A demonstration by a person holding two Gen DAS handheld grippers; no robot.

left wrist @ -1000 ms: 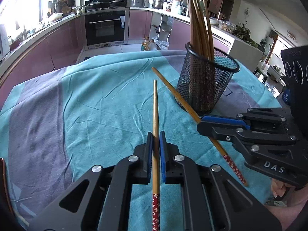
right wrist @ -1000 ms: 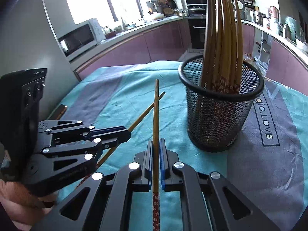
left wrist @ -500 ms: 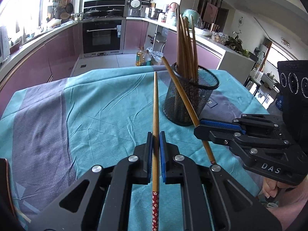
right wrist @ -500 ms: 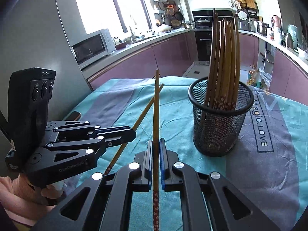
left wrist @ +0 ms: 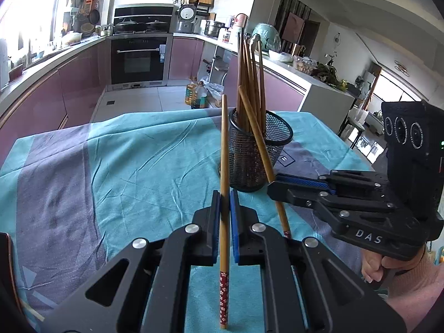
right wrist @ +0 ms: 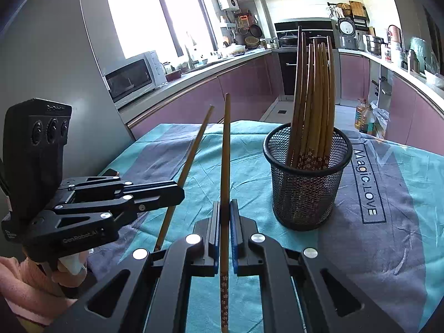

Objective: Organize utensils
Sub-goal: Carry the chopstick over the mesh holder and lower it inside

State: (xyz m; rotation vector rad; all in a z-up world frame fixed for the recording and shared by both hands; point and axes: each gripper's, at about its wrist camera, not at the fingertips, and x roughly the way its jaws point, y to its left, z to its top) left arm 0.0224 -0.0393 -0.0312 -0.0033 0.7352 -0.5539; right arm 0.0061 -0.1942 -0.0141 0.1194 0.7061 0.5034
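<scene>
My left gripper [left wrist: 224, 194] is shut on a wooden chopstick [left wrist: 224, 149] with a red flowered end, held raised above the table. My right gripper [right wrist: 224, 204] is shut on a second such chopstick [right wrist: 225, 149], also raised. Each gripper shows in the other's view: the right one [left wrist: 273, 186] with its chopstick [left wrist: 256, 136] slanting in front of the holder, the left one [right wrist: 180, 191] with its chopstick [right wrist: 191, 152]. A black mesh holder [left wrist: 259, 149] [right wrist: 305, 183] with several upright chopsticks stands on the table beyond both grippers.
A teal and grey cloth [left wrist: 125, 166] [right wrist: 388, 208] covers the table. Kitchen counters, an oven [left wrist: 138, 58] and a microwave [right wrist: 133, 75] lie beyond the table's far edge. A dark object [left wrist: 5, 255] sits at the table's left edge.
Both grippers have lifted and tilted their chopsticks up from near the cloth. The holder now appears farther away and lower in both views.
</scene>
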